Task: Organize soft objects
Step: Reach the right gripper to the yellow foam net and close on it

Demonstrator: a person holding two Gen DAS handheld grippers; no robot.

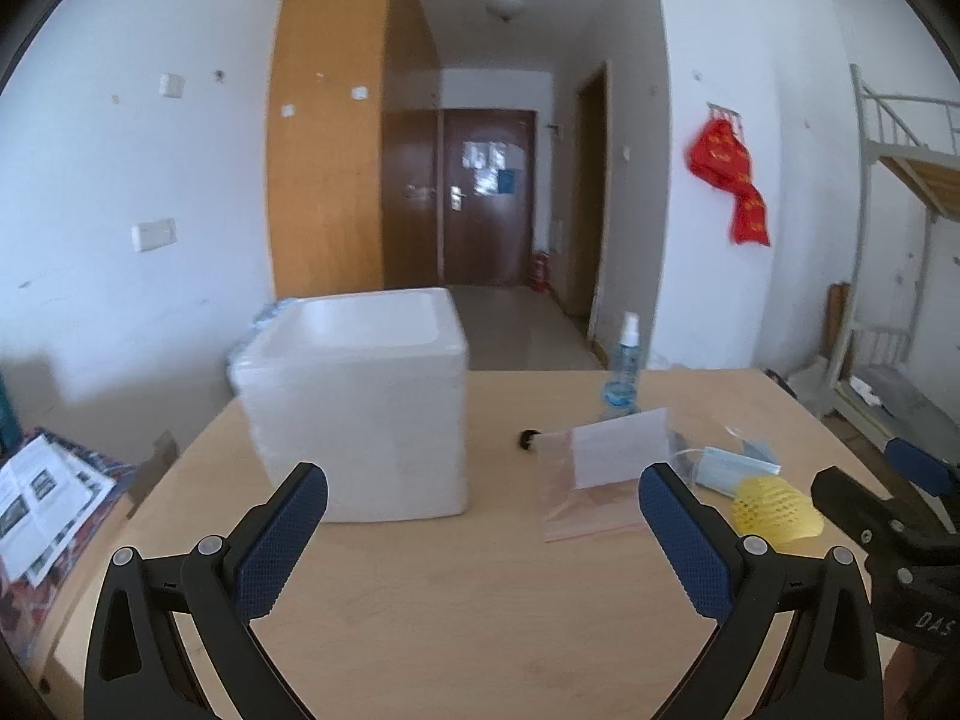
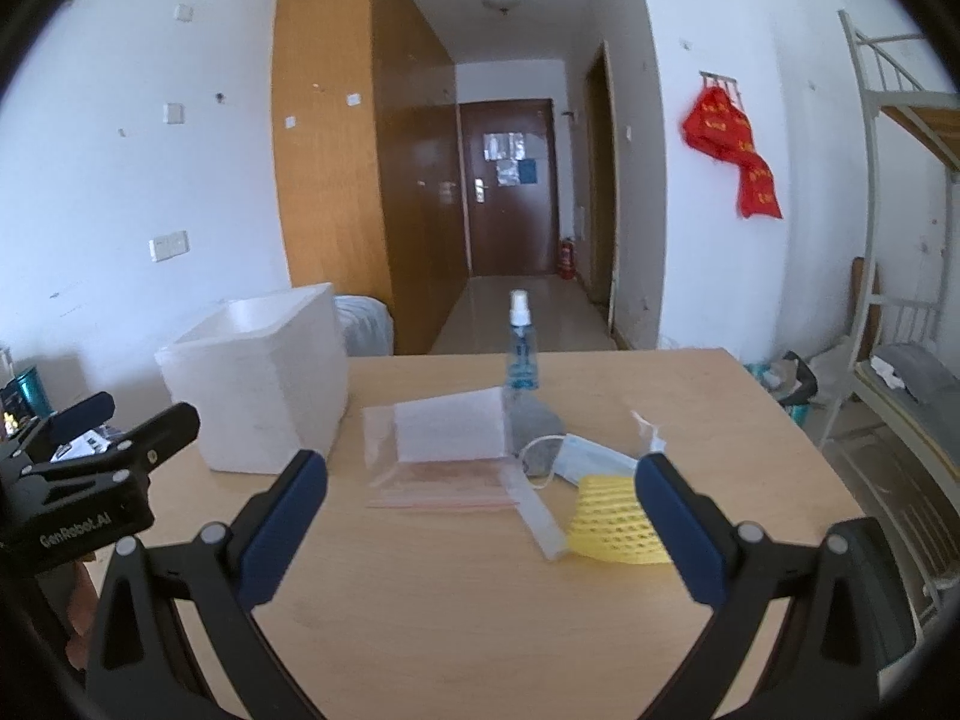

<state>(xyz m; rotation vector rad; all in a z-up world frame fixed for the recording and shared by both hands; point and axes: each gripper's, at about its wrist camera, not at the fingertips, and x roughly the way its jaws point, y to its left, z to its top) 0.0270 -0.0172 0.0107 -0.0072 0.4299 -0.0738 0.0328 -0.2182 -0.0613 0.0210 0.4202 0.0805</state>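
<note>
Both the left gripper [image 1: 483, 489] and the right gripper [image 2: 482, 480] are held wide apart, empty, above the table [image 2: 456, 588]. The mask [image 2: 591, 457] and yellow net [image 2: 612, 525] are seen right of the foam box [image 2: 258, 378].

Dormitory room: bunk bed [image 2: 900, 192], wardrobe [image 2: 336, 150], desk [image 2: 456, 600].

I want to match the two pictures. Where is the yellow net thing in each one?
Left wrist view: the yellow foam net lies low on the right, beside the blue mask.
Right wrist view: it sits right of center, by the right finger.
Shared landmark: the spray bottle.
</note>
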